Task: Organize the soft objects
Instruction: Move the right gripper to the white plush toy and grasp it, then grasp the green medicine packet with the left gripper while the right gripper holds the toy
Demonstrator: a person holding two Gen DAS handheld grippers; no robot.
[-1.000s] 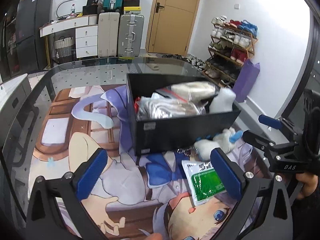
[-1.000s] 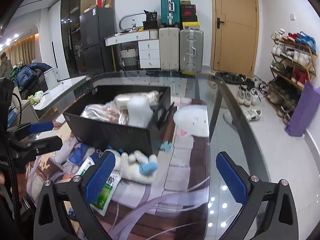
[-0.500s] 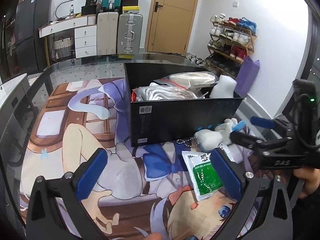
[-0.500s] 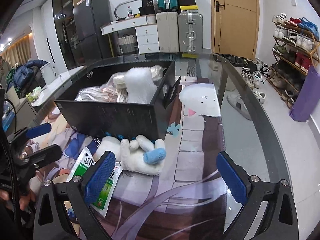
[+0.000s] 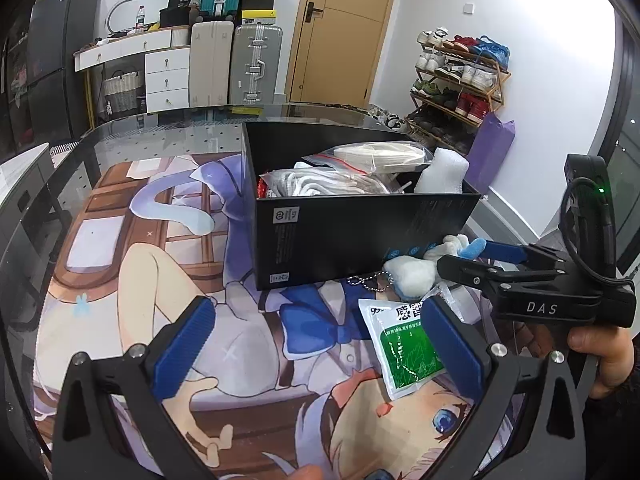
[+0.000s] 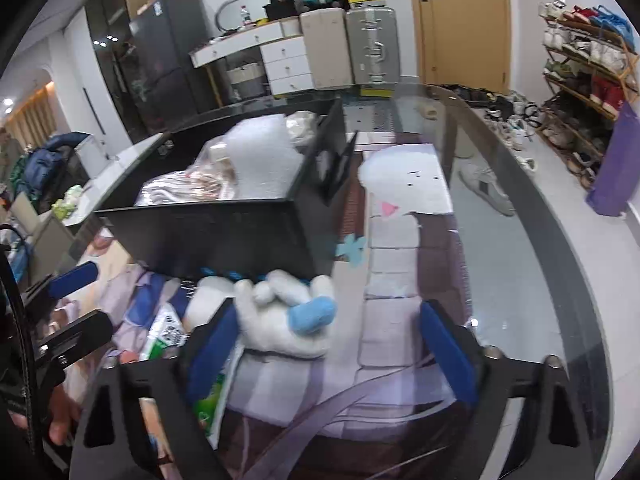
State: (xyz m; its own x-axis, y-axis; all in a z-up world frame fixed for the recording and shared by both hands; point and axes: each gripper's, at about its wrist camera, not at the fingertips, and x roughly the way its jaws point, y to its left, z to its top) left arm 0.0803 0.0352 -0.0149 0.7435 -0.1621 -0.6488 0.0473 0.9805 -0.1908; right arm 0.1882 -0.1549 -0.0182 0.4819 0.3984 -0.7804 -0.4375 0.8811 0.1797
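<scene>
grippers of two hand-held tools fill the lower part of both views, above a glass table (image 5: 168, 128) covered by a printed anime mat (image 5: 132, 280). the left gripper (image 5: 320, 356) has its blue-padded jaws spread wide apart, holding nothing; between them lies bare mat, and its right pad overlaps the edge of a white and green sachet (image 5: 404, 352) lying flat at lower centre right of the left wrist view. whether that pad touches the sachet cannot be told. the right gripper (image 6: 332, 348) is also wide open and clamps nothing; a white plush toy (image 6: 280, 320) with a blue part sits between its jaws, close against the left pad, near the centre of the right wrist view. contact between pad and toy is not clear. in the left wrist view the same toy (image 5: 416, 274) lies at centre right, just in front of a black box (image 5: 360, 236), with the right gripper's fingers (image 5: 500, 250) reaching in on either side of it from the right edge. the box holds clear bags of white soft goods (image 5: 332, 184) and a white foam piece (image 5: 442, 170), all in the upper centre. a hand (image 5: 600, 356) grips the right tool at the right edge.
</scene>
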